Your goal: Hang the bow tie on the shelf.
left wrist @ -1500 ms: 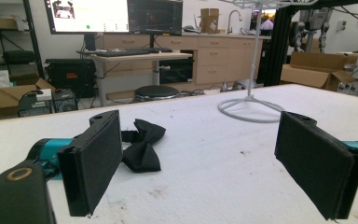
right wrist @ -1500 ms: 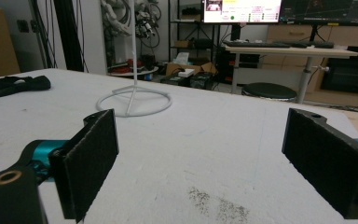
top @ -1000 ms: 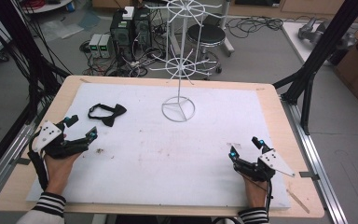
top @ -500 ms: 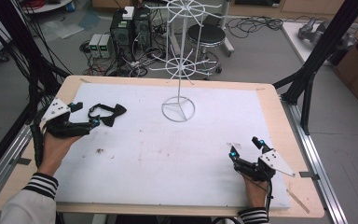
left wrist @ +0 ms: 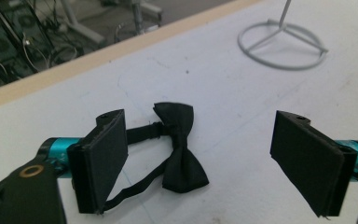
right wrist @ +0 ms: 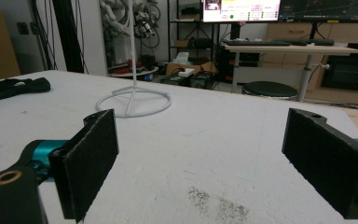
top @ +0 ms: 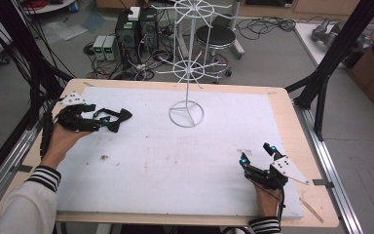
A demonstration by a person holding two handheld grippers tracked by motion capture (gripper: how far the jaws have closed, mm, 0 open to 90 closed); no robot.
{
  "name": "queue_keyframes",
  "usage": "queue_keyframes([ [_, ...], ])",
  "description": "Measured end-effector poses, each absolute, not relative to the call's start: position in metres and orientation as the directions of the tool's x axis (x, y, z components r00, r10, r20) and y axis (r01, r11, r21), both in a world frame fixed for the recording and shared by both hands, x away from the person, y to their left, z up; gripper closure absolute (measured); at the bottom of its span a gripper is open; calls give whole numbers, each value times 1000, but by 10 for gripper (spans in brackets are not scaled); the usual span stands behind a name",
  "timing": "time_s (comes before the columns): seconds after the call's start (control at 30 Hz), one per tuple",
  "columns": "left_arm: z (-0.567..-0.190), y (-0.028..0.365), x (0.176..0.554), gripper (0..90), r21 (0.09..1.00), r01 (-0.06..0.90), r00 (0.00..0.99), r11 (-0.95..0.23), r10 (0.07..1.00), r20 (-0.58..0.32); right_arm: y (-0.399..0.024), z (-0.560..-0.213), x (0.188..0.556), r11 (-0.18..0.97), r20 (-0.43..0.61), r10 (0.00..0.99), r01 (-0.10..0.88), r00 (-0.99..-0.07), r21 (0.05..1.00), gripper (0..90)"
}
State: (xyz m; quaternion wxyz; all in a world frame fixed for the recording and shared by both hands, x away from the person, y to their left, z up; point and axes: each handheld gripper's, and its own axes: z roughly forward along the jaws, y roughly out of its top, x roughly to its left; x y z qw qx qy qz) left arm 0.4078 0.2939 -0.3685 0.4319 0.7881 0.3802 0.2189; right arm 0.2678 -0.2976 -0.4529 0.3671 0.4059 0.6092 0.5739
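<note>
Your table (top: 277, 122) carries a white wire stand (top: 187, 115) at centre-back. The black bow tie (left wrist: 179, 149) lies flat far-left, long axis pointing away from your left claw (left wrist: 214, 158), jaws apart around it. Your right claw (right wrist: 219, 163) rests near-right, also spread, holding nothing.

A white-topped table (top: 175, 165) carries a black bow tie (top: 117, 118) and a wire stand (top: 186, 115).

Bow tie's strap (left wrist: 137, 133) partly behind the left claw (left wrist: 209, 163)'s pad.

Even, bright, slightly soft pictures
</note>
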Motion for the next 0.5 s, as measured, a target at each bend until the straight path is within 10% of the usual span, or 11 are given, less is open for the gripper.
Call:
queue_keyframes([
  [0.5, -382, 274, 438, 204, 743, 496, 631, -449, 775, 48, -298, -453, 268, 14, 14, 917, 70, -398, 997, 97],
])
